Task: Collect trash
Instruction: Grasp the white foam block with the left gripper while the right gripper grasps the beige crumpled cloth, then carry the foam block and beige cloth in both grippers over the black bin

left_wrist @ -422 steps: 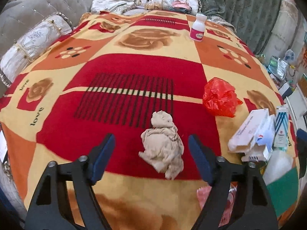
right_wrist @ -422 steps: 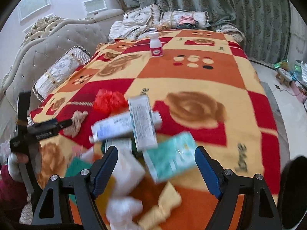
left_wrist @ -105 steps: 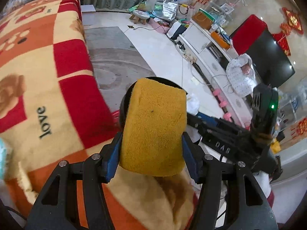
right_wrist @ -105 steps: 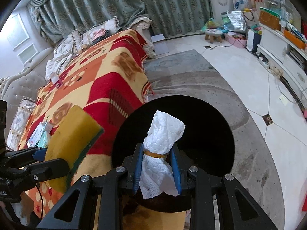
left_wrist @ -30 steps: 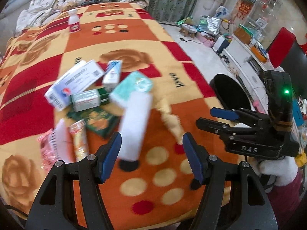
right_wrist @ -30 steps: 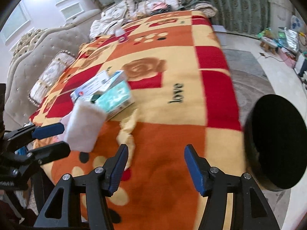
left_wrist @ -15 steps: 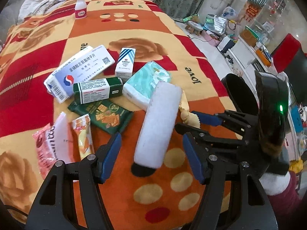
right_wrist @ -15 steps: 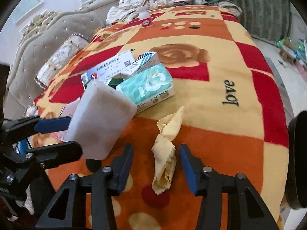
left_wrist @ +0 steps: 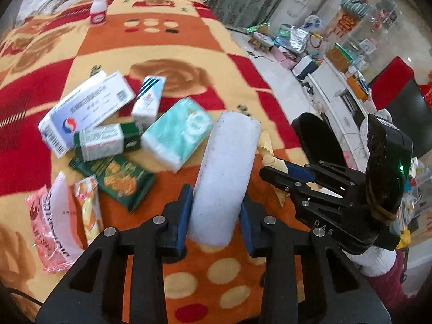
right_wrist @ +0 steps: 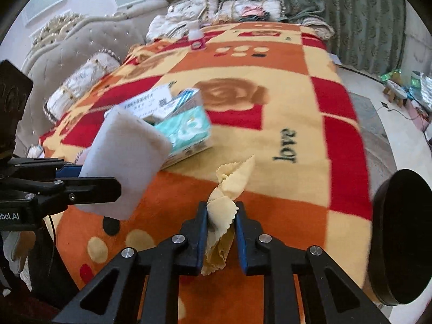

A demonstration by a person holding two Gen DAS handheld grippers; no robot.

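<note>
My left gripper (left_wrist: 216, 213) is shut on a white sponge block (left_wrist: 226, 172), held above the orange blanket (left_wrist: 189, 51); the block also shows in the right wrist view (right_wrist: 124, 164). My right gripper (right_wrist: 221, 224) is shut on a crumpled yellow cloth (right_wrist: 226, 199), which also shows in the left wrist view (left_wrist: 266, 148). The black round trash bin (right_wrist: 399, 232) stands off the bed's edge at the right, also seen in the left wrist view (left_wrist: 316, 140).
On the blanket lie a teal tissue pack (left_wrist: 178, 132), a white-blue box (left_wrist: 86, 108), a small striped box (left_wrist: 148, 100), a green box (left_wrist: 108, 141), a green snack packet (left_wrist: 118, 178), pink wrappers (left_wrist: 54, 226) and a white bottle (left_wrist: 98, 10) far back. Cushions (right_wrist: 81, 81) line the left.
Both grippers have closed: the left on the white sponge block, the right on the yellow cloth. Both items are lifted slightly off the blanket.
</note>
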